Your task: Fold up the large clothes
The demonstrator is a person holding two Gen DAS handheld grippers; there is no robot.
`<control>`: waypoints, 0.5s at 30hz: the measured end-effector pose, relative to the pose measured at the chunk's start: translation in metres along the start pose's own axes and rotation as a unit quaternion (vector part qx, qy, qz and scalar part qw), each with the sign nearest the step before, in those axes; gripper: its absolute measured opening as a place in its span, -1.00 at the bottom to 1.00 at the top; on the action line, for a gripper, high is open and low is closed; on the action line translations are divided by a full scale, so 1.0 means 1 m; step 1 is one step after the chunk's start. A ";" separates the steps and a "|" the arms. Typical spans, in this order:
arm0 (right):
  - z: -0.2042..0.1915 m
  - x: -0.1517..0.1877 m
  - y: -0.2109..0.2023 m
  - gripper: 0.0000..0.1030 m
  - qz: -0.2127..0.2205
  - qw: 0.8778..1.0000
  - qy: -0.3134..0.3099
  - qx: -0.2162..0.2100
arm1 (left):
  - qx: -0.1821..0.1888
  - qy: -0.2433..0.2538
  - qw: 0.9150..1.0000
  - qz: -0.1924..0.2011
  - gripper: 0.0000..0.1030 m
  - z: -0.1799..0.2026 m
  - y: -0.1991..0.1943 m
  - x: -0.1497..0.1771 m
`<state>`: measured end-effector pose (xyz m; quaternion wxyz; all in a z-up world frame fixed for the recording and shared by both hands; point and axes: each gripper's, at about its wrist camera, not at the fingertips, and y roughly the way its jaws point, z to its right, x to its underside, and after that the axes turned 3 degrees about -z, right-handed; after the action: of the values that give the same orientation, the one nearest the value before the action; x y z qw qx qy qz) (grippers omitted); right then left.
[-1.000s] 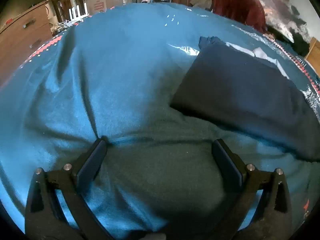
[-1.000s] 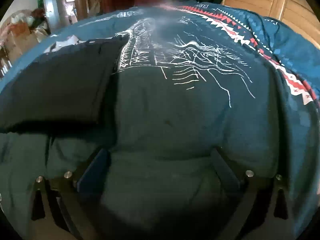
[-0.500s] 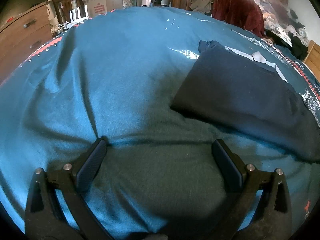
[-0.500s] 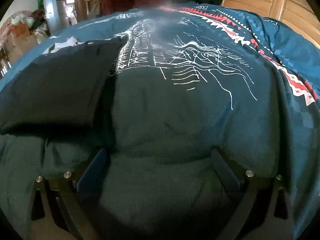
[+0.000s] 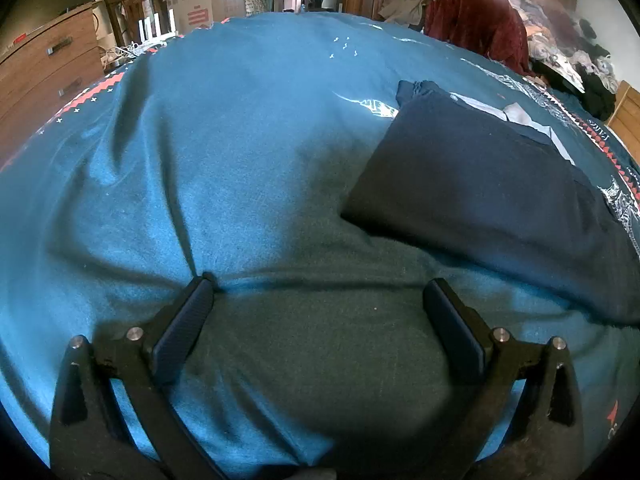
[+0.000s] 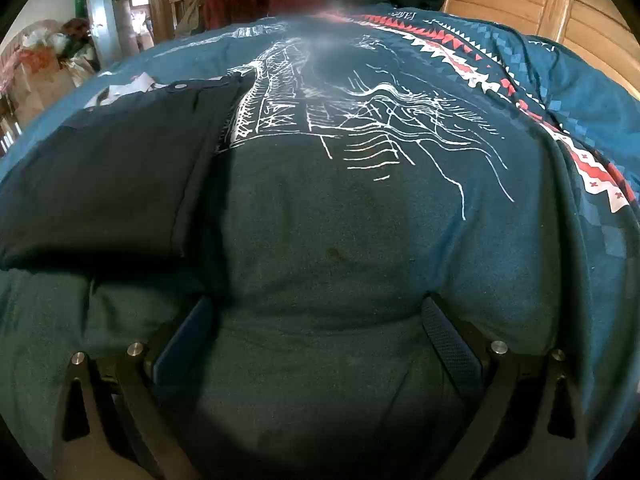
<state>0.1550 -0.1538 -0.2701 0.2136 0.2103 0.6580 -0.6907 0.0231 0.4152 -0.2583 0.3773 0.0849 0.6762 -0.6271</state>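
Note:
A folded dark navy garment (image 5: 492,184) lies on a teal bedspread (image 5: 240,128), right of centre in the left wrist view. The same navy garment (image 6: 108,176) fills the left of the right wrist view, with a button visible at its far edge. My left gripper (image 5: 318,292) is open, its fingers pressed low on bare teal cloth, short of the garment's near corner. My right gripper (image 6: 318,312) is open too, fingers resting on the bedspread (image 6: 360,220) just right of the garment's near edge. Nothing sits between either pair of fingers.
A dark red cloth (image 5: 476,20) hangs over a chair beyond the bed, with piled clothes (image 5: 560,60) to its right. A wooden dresser (image 5: 44,72) and cardboard boxes (image 5: 208,0) stand at far left. A wooden headboard (image 6: 532,0) lies behind the red and white patterned border (image 6: 452,56).
Both views have tipped slightly, showing more of the room beyond the bed. The garment and both open grippers keep their places on the bedspread.

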 end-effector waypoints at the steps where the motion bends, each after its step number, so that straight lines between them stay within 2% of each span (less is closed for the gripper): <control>1: 0.000 0.000 0.000 1.00 0.000 1.000 0.000 0.000 | 0.000 0.000 1.000 0.000 1.00 0.000 0.000 0.000; 15: -0.001 0.001 0.000 1.00 0.001 1.000 0.002 -0.003 | 0.001 0.000 1.000 0.000 1.00 0.000 -0.001 0.000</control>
<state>0.1543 -0.1530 -0.2702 0.2134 0.2117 0.6603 -0.6882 0.0226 0.4153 -0.2580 0.3775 0.0852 0.6756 -0.6275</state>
